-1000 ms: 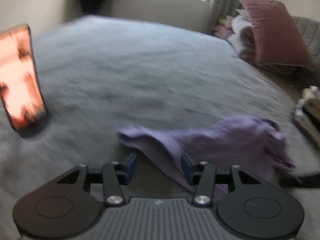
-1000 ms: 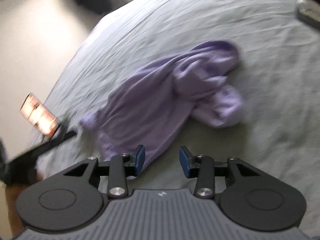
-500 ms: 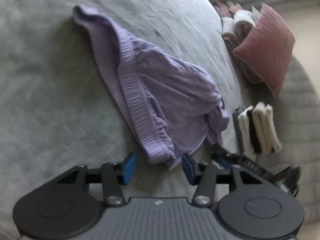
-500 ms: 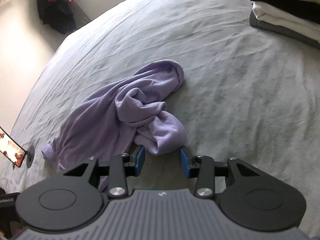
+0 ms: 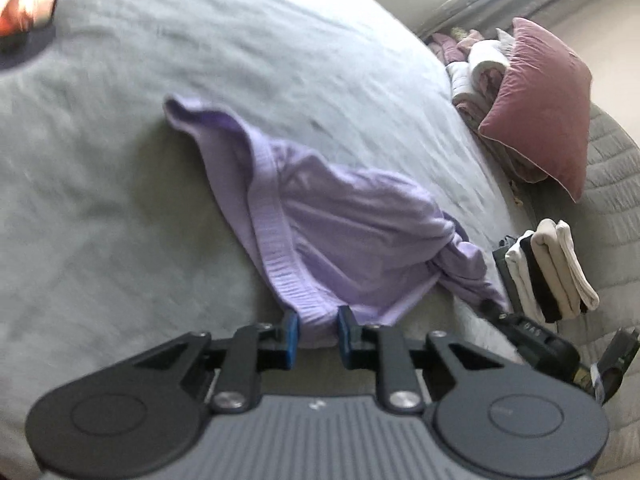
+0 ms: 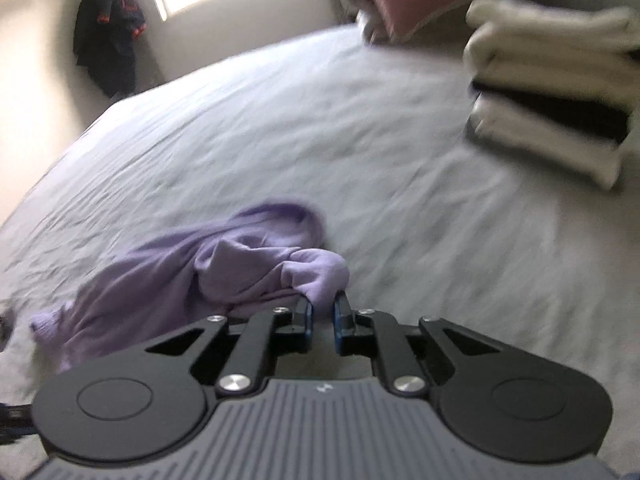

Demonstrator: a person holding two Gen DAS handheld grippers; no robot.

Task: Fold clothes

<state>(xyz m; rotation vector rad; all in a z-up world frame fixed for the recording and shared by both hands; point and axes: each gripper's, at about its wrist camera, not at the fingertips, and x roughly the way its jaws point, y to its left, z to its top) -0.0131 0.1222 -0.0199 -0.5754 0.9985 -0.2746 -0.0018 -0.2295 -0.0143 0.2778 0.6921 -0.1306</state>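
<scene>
A crumpled lilac garment [image 5: 344, 236] lies on the grey bed [image 5: 120, 168]. My left gripper [image 5: 314, 326] is shut on the near corner of its ribbed hem. In the right wrist view the same garment [image 6: 192, 276] is bunched and twisted, and my right gripper [image 6: 322, 312] is shut on its rounded near end. The right gripper's body [image 5: 536, 344] shows at the lower right of the left wrist view, at the garment's twisted end.
A stack of folded white and black clothes [image 5: 548, 272] sits on the bed at the right, also in the right wrist view [image 6: 560, 92]. A pink pillow [image 5: 540, 100] and rolled linens lie at the headboard. A phone on a stand [image 5: 24, 12] stands far left.
Both grippers moved in onto the garment and closed on it: the left on the hem corner, the right on the bunched end.
</scene>
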